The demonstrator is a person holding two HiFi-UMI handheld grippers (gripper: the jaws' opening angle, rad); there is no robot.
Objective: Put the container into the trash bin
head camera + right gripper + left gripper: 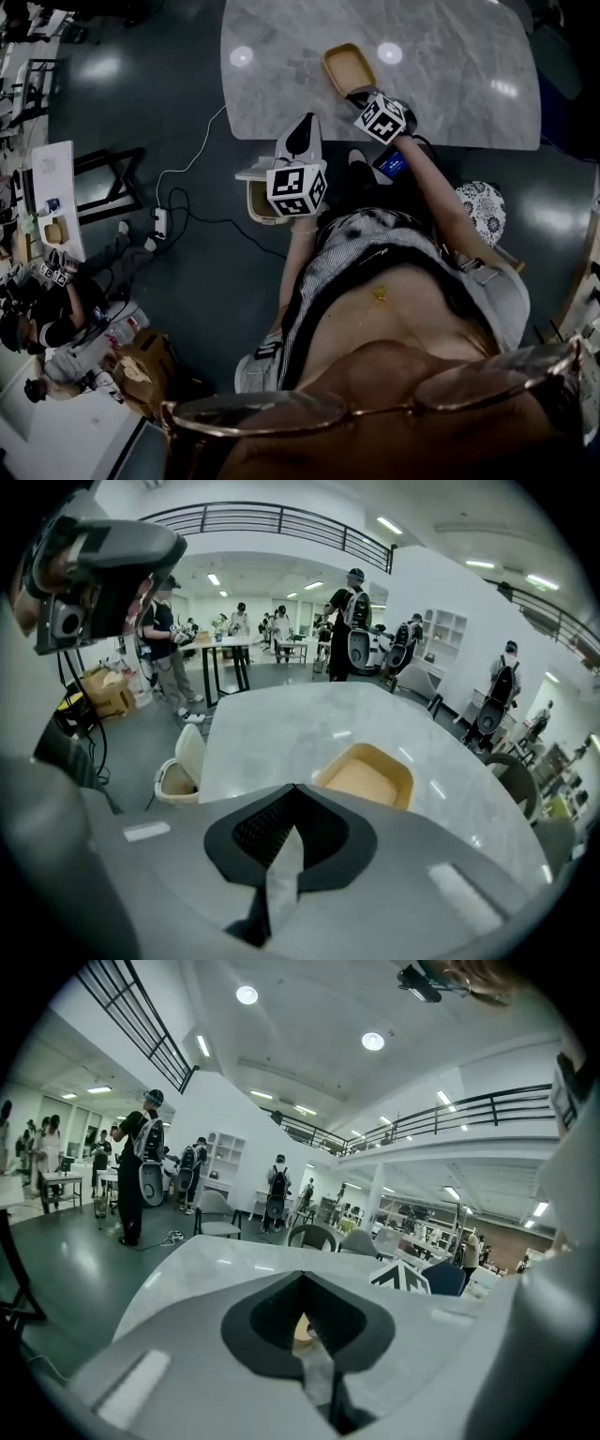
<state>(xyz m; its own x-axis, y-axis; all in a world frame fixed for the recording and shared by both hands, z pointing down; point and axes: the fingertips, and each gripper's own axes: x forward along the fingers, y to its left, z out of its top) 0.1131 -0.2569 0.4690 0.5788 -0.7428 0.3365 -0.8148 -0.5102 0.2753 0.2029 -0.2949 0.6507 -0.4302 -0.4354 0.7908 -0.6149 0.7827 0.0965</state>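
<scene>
On the marble table (281, 719), the tan container (367, 775) (shallow, round-cornered) lies near the clenched right tool (295, 789).

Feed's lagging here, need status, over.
Left claw, right claw shut, empty. Container on table just past right claw, not gripped. Trash bin open beside table. Nothing blocking.

**Operator:** How is the head view exposing?

**Technician:** It is reading dim overall. Overhead lamps are reflecting as bright spots (241, 56) on the table (450, 84). The glasses (375, 403) along the bottom edge are blurring heavily.

**Operator:** And the gripper views?

**Technician:** Both are rendering brighter. The ceiling lights (247, 995) are flaring white. The wide-angle lenses are bending the railing (281, 517) and blackening the corners. The left gripper (305, 1316) is showing soft in the foreground.
</scene>
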